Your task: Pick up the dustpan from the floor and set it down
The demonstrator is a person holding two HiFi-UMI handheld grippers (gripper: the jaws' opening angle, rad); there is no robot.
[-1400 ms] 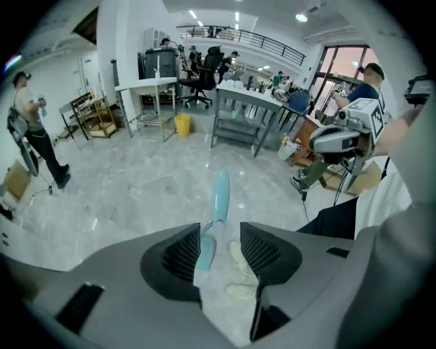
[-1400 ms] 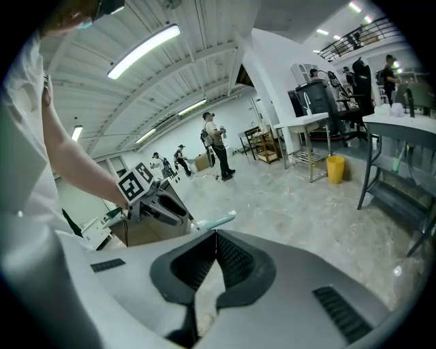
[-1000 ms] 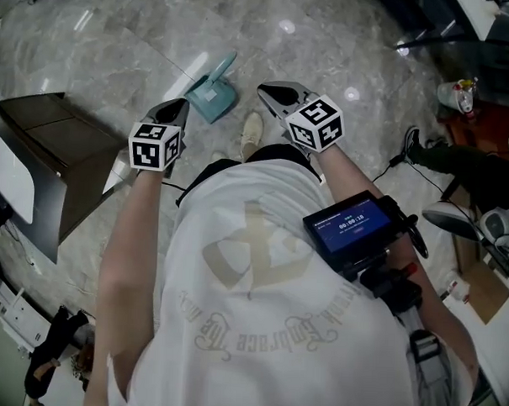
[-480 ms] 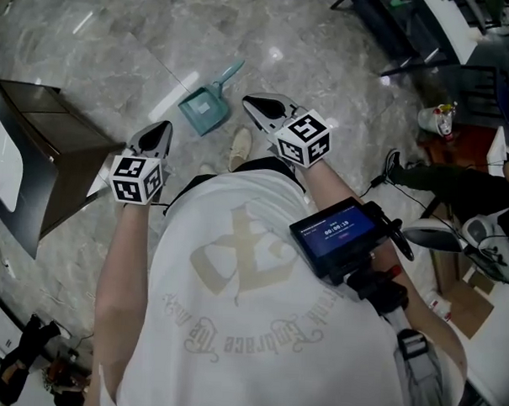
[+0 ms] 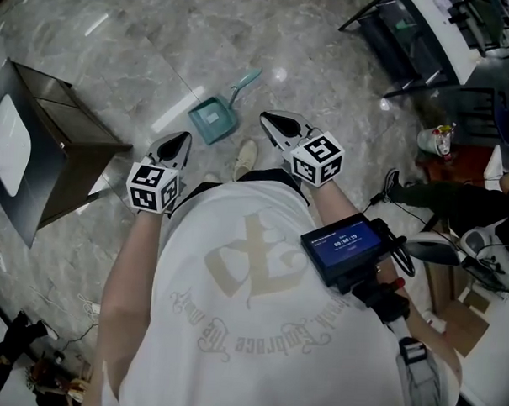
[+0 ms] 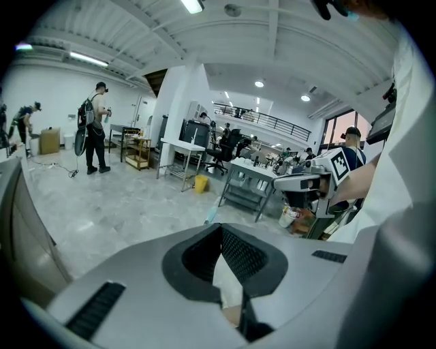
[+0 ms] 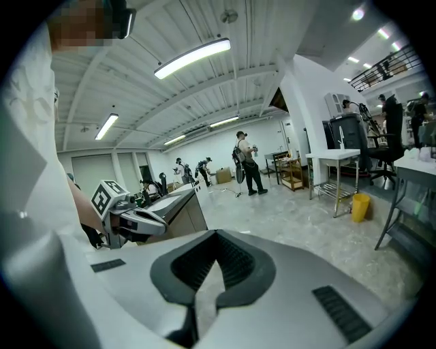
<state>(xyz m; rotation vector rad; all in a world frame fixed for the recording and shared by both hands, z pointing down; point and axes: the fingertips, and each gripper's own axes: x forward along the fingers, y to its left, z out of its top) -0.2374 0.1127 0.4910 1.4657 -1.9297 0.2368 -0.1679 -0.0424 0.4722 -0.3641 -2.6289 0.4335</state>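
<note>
Open floor (image 5: pixel 160 42) lies ahead of the left gripper (image 5: pixel 182 139) and the right gripper (image 5: pixel 267 117). The only thing on it is the dustpan (image 5: pixel 213 119), just beyond and between the two.

Left side: a metal cabinet (image 5: pixel 64 139) stands close beside the left gripper and blocks passage there.

Centre: a shoe (image 5: pixel 246 158) rests on the floor between the grippers.

Right side: a dark table frame (image 5: pixel 404 45) and a small container (image 5: pixel 438 140) crowd the floor.

Left gripper (image 5: pixel 181 139) and right gripper (image 5: pixel 268 119) held forward, jaws together, empty.
</note>
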